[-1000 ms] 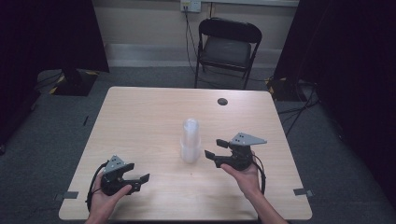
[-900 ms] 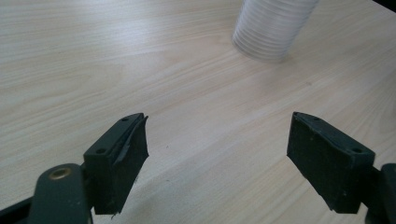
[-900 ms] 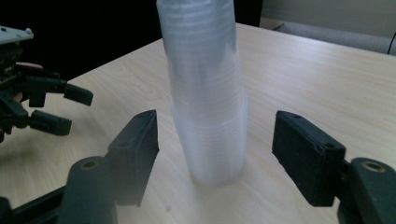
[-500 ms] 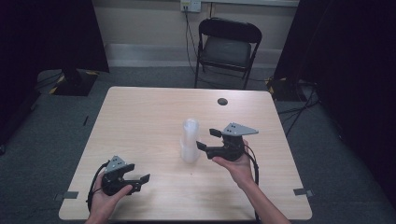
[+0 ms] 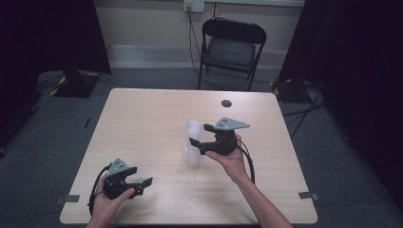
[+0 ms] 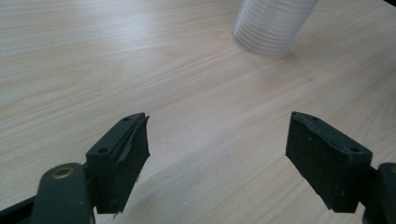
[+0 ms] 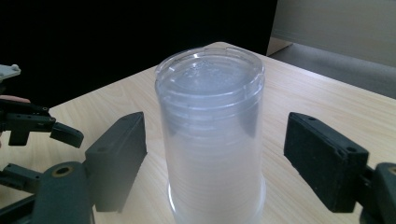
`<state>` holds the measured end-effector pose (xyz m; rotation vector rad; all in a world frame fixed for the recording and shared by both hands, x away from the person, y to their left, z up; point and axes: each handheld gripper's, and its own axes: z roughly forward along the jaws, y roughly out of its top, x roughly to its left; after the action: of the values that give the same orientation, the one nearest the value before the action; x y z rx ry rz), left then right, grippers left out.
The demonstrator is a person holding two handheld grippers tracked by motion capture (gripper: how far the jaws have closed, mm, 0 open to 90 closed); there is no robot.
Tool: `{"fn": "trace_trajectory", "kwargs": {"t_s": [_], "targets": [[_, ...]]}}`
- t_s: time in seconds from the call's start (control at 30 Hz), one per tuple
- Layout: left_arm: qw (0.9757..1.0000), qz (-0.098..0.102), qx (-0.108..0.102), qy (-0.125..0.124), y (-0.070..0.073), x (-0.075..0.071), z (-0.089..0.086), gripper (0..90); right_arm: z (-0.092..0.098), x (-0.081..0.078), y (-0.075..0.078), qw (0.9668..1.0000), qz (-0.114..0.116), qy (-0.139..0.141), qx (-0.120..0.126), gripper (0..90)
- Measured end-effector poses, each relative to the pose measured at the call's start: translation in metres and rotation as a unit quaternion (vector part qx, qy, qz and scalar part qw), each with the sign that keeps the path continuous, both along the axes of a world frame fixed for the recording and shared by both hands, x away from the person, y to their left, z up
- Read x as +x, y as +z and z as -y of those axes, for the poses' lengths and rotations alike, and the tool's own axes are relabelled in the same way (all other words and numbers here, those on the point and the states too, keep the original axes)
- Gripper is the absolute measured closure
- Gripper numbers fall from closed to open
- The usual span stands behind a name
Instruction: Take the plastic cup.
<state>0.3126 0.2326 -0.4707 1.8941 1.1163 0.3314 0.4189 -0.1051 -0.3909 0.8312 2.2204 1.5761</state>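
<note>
- Left gripper (image 5: 142, 182): it sits low at the near left of the table (image 5: 142, 123), held in the person's left hand (image 5: 107, 202). Its jaws point right and a little toward the far side, and they stand wide apart with bare wood between them. In its own view (image 6: 217, 149) the base of the stack shows well ahead, near the top edge, far from the pads.
- Stack of cups (image 5: 193, 144): clear plastic cups nested one in another, mouth down on the wood and closed bottom up. The long axis runs straight up from the table, with no lean that I can see. It stands about mid-table, a bit right of centre and nearer the person than the far edge. In the right gripper view the stack (image 7: 212, 140) rises between the two jaws, its flat round top facing up and the wider rim at the bottom.
- Right gripper (image 5: 197, 142): held in the right hand (image 5: 228, 159) just right of the stack, jaws pointing left at it and level with its upper half. The jaws have just been opening and now stand wide, one on each side of the stack; a clear gap shows between each pad and the plastic, so nothing is gripped.
- Far side: a small dark round spot (image 5: 226, 103) on the table top and, beyond the table, a folding chair (image 5: 232, 47).
</note>
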Motion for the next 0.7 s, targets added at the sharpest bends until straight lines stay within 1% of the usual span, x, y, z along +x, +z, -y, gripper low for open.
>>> {"fn": "trace_trajectory", "kwargs": {"t_s": [0.1,0.13,0.23,0.27,0.37,0.47,0.7], "targets": [[1.0000,0.000,0.000,0.001,0.000,0.000,0.000,21.0,-0.003,0.003,-0.002,1.0000,0.000,0.001,-0.003,20.8],[1.0000,0.000,-0.001,0.000,0.000,0.000,0.000,21.0,-0.005,0.006,-0.005,1.0000,-0.002,0.002,-0.002,21.2],[1.0000,0.000,0.000,-0.001,0.000,0.000,0.000,21.0,-0.008,0.008,-0.009,1.0000,0.000,0.000,-0.004,23.8],[1.0000,0.000,0.000,-0.002,0.000,0.000,-0.001,21.0,-0.010,0.009,-0.012,1.0000,0.004,0.002,-0.004,25.6],[1.0000,-0.001,0.000,-0.001,0.000,0.000,-0.001,21.0,-0.012,0.010,-0.014,1.0000,0.004,0.003,-0.005,25.7],[1.0000,-0.001,0.000,-0.001,0.000,0.000,-0.001,21.0,-0.017,0.013,-0.019,0.9999,0.004,0.003,-0.013,25.9],[1.0000,-0.002,0.000,-0.001,0.000,0.000,-0.001,21.0,-0.020,0.015,-0.024,0.9999,0.002,0.001,-0.015,26.2]]}}
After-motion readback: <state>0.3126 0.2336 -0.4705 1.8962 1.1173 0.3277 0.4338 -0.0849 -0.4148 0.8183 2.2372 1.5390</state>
